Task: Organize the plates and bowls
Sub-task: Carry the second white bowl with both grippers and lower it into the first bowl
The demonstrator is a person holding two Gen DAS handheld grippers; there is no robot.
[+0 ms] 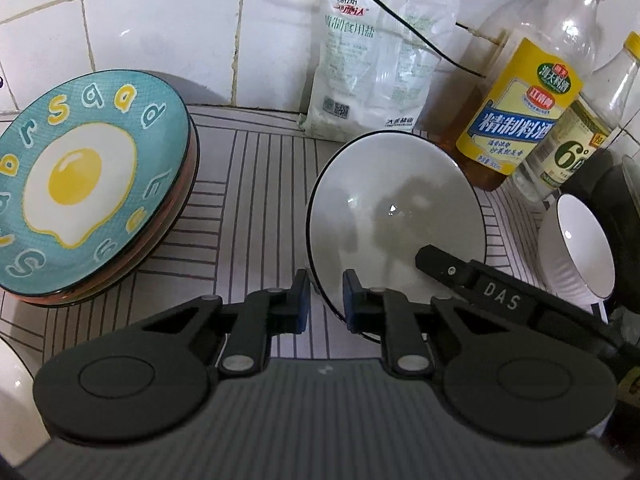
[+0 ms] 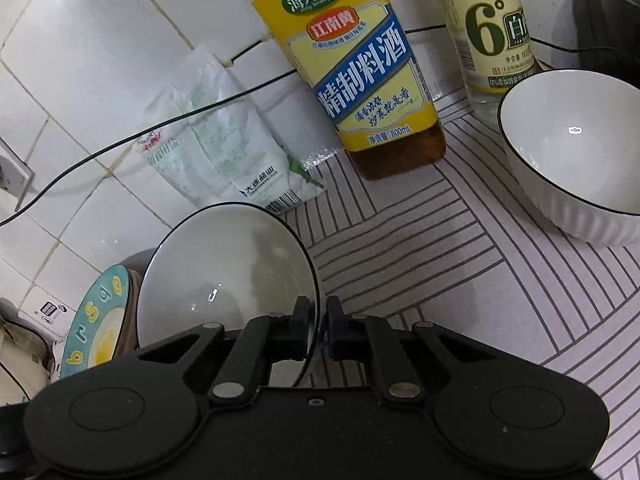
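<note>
Large white bowl [image 1: 396, 216], thin black rim, sits on the striped mat [image 1: 256, 184], apparently tipped with its opening toward both cameras; whether the base has left the mat cannot be told. It is pinched at two places on the rim nearest the cameras

Left gripper [image 1: 326, 300]: jaws closed onto the bowl's lower-left rim, which runs between the blue pads. The rim edge passes up and to the right from the pinch, so the bowl body lies ahead and right of this claw

Right gripper [image 2: 318, 326]: jaws closed on the same bowl [image 2: 228, 276] at its lower-right rim; the black edge passes between the pads. Bowl body lies ahead and left of this claw. In the left wrist view one of its fingers [image 1: 452, 272] reaches across the bowl's lower right

Key relation: the bowl hangs between the two claws, each on the near rim, neither markedly nearer

Outward: small ribbed white bowl [image 2: 576, 160] stands upright to the right, well apart, nearer the right hand. Stack of plates topped by the fried-egg plate [image 1: 84, 184] lies left, nearer the left hand. Salt bag [image 1: 368, 60], cooking wine bottle [image 2: 360, 64] and vinegar bottle [image 2: 492, 24] stand behind, by the tiled wall [image 1: 160, 20]

Judgement: nesting would carry the bowl rightward; both grips must move together or the rim may twist out
</note>
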